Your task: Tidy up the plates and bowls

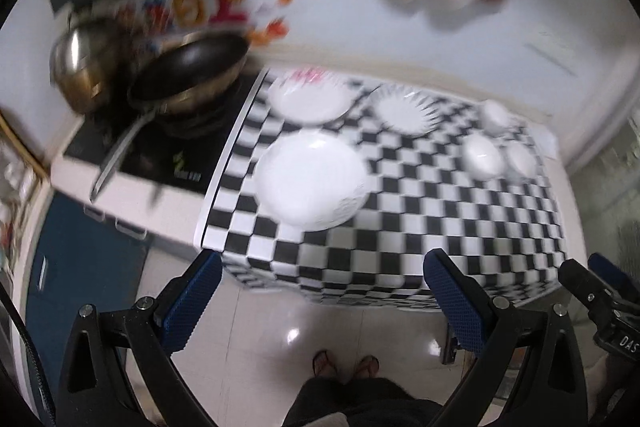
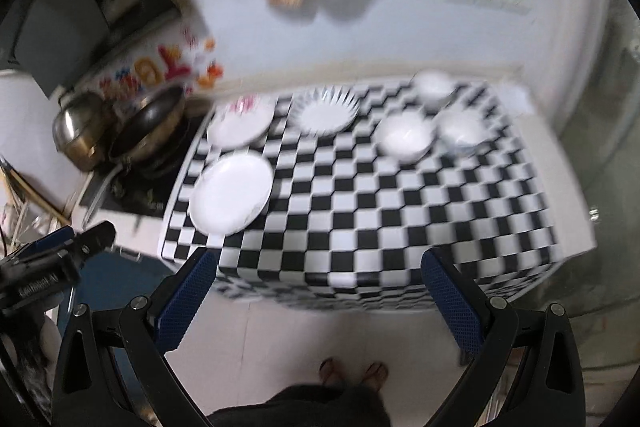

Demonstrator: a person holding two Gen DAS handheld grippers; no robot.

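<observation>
Left wrist view
Left gripper (image 1: pixel 322 281): jaws spread wide, holding nothing.
Plates: three, lying flat on the left of the checkered cloth (image 1: pixel 440 227); large plate (image 1: pixel 312 181) nearest.
Bowls: three, upright, far right; biggest bowl (image 1: pixel 482 155).

Right wrist view
Right gripper (image 2: pixel 318 277): spread wide, holding nothing.
Blur: plate patterns unclear.

Glossy white plates (image 1: pixel 311 180) and bowls (image 2: pixel 404 137) look like glazed ceramic. The checkered tabletop (image 2: pixel 400 219) cover looks smooth. A shiny metal pot (image 1: pixel 78 65); a matt-black pan (image 1: pixel 188 67); glossy floor (image 1: pixel 320 323) tiles.
</observation>
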